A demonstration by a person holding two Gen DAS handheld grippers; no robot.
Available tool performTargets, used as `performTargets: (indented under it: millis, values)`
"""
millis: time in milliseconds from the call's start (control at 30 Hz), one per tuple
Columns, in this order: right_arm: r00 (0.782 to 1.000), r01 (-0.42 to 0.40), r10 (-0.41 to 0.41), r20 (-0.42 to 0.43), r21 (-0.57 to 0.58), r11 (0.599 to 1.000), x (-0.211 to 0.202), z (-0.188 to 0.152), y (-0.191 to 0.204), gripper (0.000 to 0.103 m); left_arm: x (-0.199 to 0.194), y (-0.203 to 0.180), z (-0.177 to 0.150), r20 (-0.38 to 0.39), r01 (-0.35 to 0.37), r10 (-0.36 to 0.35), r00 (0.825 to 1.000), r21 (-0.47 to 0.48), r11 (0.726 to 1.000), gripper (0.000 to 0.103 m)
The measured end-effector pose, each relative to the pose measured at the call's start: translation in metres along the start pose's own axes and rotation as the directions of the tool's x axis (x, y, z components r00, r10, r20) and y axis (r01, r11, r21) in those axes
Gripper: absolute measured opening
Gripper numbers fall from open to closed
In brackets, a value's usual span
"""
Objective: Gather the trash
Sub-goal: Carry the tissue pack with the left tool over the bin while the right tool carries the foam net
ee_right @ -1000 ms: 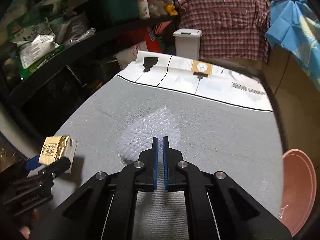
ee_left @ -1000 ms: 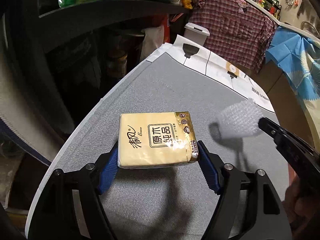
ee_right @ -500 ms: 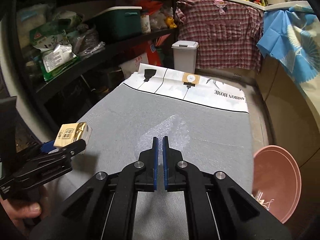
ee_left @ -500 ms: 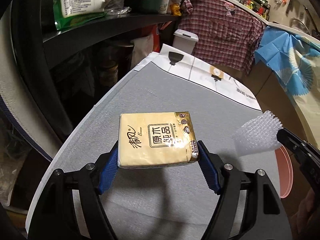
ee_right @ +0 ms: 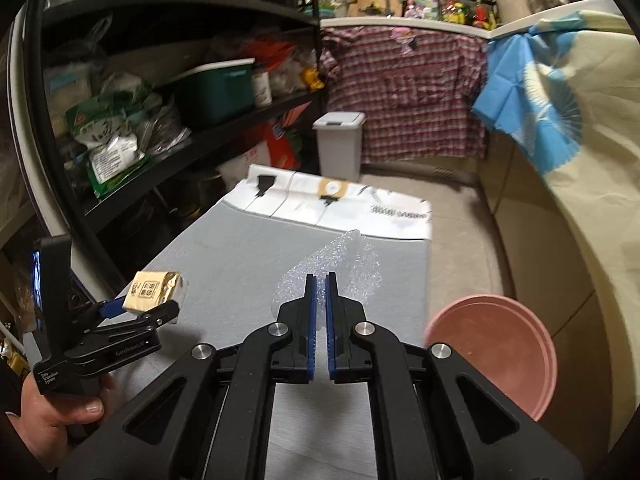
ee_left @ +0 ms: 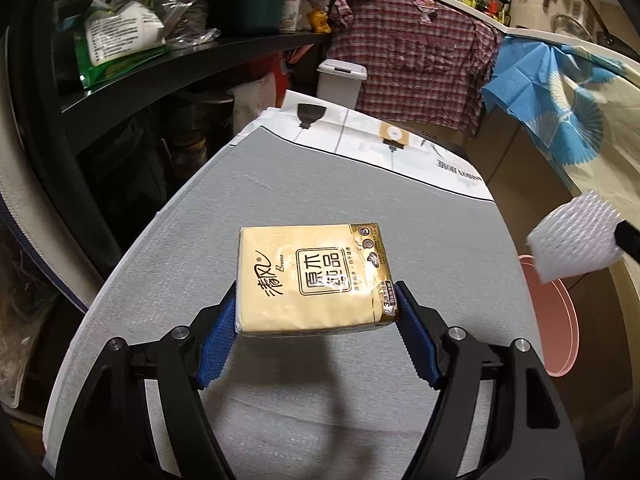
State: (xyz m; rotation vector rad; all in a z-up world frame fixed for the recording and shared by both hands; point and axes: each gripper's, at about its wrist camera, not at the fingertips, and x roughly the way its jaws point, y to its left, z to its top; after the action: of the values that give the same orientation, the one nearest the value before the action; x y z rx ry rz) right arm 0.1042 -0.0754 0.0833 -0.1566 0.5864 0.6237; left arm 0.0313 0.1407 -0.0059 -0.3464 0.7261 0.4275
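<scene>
My left gripper is shut on a yellow tissue pack, held above the grey table; its blue pads press the pack's two sides. In the right wrist view the same tissue pack shows at the left in the left gripper, held by a person's hand. My right gripper is shut on a piece of clear bubble wrap, lifted off the table. In the left wrist view that bubble wrap hangs at the right edge, over a pink basin.
The pink basin sits low beside the table's right edge. A white lidded bin stands on the floor beyond the table's far end. Black shelves with bags and a green box line the left. Checked and blue cloths hang behind.
Both grippers have risen with their loads. The bubble wrap has come off the table and moved right, toward the pink basin.
</scene>
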Motion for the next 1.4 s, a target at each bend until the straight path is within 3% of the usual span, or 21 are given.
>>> performTargets:
  millis: [367,533,733,933,1167,1267,1400]
  values:
    - [0.990,0.133,-0.137,0.015,0.149,0.980,-0.014,-0.024,-0.069,0.005,-0.003,-0.045,-0.010,0.004,0.075,-0.075,0.997,0.067,0.995,0.071]
    - [0.973,0.227,-0.231,0.005,0.162,0.960,-0.012,-0.030,-0.094,0.005,-0.002,-0.074,-0.012,0.003,0.113,-0.114,0.994,0.112,0.987,0.071]
    - [0.963,0.263,-0.269,0.001,0.217,0.940,-0.011,-0.033,-0.130,0.005,0.001,-0.114,-0.008,-0.002,0.167,-0.169,0.986,0.168,0.972,0.071]
    - [0.949,0.305,-0.314,-0.010,0.271,0.913,-0.014,-0.036,-0.161,0.005,0.007,-0.159,-0.007,-0.011,0.248,-0.252,0.968,0.237,0.939,0.071]
    - [0.931,0.349,-0.365,-0.017,0.334,0.875,-0.016,-0.035,-0.191,0.005,0.015,-0.220,-0.014,-0.027,0.362,-0.375,0.926,0.334,0.870,0.071]
    - [0.927,0.358,-0.375,-0.021,0.355,0.864,-0.015,-0.034,-0.200,0.005,0.021,-0.241,-0.017,-0.043,0.387,-0.401,0.915,0.369,0.845,0.071]
    - [0.919,0.380,-0.393,-0.041,0.364,0.850,-0.010,-0.037,-0.210,0.005,0.036,-0.260,-0.018,-0.075,0.407,-0.410,0.909,0.376,0.832,0.071]
